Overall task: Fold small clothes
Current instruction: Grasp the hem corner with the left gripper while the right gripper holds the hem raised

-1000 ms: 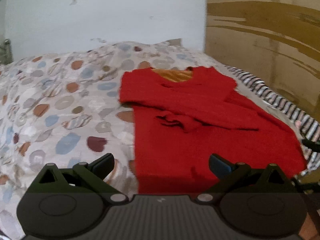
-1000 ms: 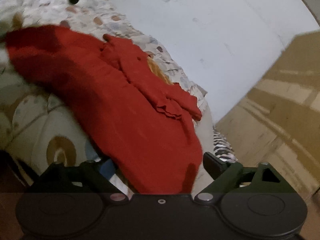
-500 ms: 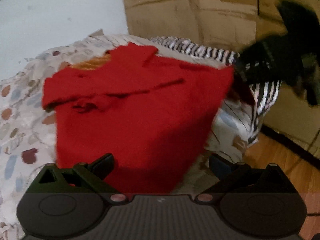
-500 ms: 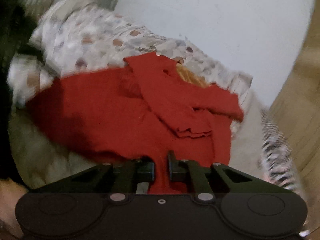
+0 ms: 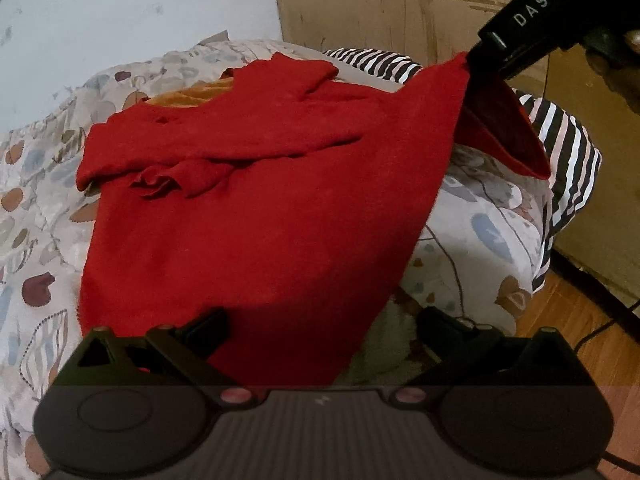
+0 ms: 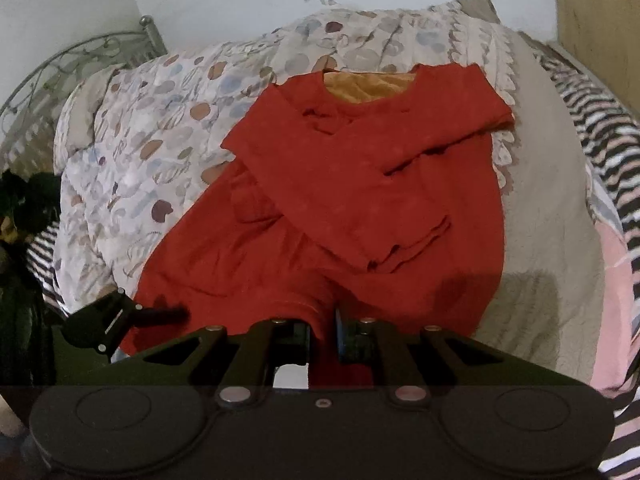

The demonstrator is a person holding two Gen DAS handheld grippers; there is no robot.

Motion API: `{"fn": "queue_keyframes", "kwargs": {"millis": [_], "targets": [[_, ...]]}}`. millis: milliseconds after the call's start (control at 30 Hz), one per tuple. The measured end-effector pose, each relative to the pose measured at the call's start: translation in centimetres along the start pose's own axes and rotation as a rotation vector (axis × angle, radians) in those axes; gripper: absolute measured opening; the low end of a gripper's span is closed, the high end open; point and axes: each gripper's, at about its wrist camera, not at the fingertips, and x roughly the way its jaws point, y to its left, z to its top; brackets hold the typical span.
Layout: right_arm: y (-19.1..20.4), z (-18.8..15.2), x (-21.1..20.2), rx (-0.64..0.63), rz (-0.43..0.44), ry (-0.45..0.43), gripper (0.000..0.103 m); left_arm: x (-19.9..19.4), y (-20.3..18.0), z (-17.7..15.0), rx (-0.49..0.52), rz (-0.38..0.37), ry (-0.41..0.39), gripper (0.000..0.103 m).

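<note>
A red sweater lies face up on the bed, both sleeves crossed over its chest and orange cloth showing in the neck. My right gripper is shut on the sweater's bottom hem. In the left wrist view the right gripper holds that hem corner raised off the bed, the cloth hanging taut from it. My left gripper is open low over the other end of the hem, with red cloth lying between its spread fingers; the pads do not press on it.
A patterned duvet covers the bed, with a grey blanket and a black-and-white striped cloth on the right. A metal headboard stands at the back left. A brown panel and wooden floor border the bed's corner.
My right gripper shut on the sweater's hem and rose with it, rolling level. My left gripper came down and across to the hem, still open.
</note>
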Motion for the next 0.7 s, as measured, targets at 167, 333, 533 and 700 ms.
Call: {"fn": "queue_keyframes", "kwargs": {"millis": [167, 333, 533, 700], "targets": [[-0.7, 0.1, 0.2, 0.062, 0.018, 0.006, 0.011, 0.2, 1.7, 0.3, -0.023, 0.063, 0.009, 0.103], [-1.4, 0.5, 0.3, 0.099, 0.028, 0.0, 0.011, -0.5, 4.0, 0.5, -0.039, 0.165, 0.014, 0.103], [-1.8, 0.8, 0.5, 0.127, 0.033, -0.007, 0.011, -2.8, 5.9, 1.1, -0.094, 0.189, -0.071, 0.096], [-2.2, 1.1, 0.7, 0.141, 0.026, -0.018, 0.011, -3.1, 6.8, 1.3, -0.121, 0.186, -0.088, 0.093]]}}
